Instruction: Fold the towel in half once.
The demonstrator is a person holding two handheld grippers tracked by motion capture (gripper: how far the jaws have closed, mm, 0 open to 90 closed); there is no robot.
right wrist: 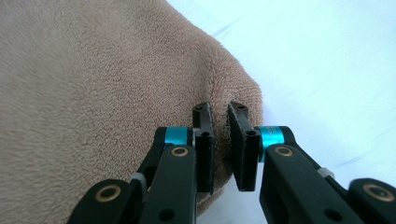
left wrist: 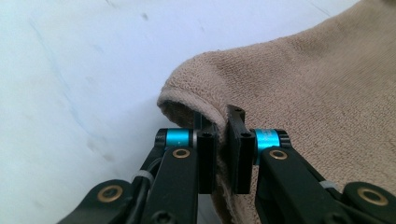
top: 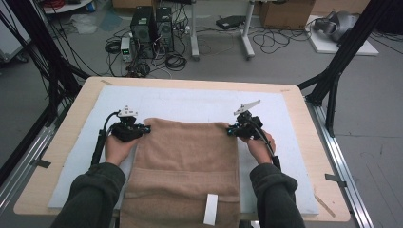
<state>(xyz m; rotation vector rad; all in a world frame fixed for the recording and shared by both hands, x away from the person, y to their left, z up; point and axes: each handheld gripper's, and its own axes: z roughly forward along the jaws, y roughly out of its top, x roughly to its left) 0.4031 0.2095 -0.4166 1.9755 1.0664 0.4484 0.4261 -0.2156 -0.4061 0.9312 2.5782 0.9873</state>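
Observation:
A tan towel [top: 185, 166] lies on a white mat [top: 190, 102], its near end hanging over the table's front edge with a white label [top: 210, 209] on it. My left gripper [top: 145, 129] is shut on the towel's far left corner [left wrist: 187, 93]; in the left gripper view the cloth is pinched between the black pads [left wrist: 206, 158]. At the far right corner [right wrist: 243, 88], my right gripper [top: 230, 129] is likewise shut, with the towel's edge squeezed between its pads [right wrist: 243, 154]. Both corners rest low on the mat.
The wooden table [top: 304, 123] borders the mat on all sides. Black frame posts [top: 340, 61] stand at both far corners. Computer towers [top: 152, 31], cables and boxes sit on the floor beyond the table.

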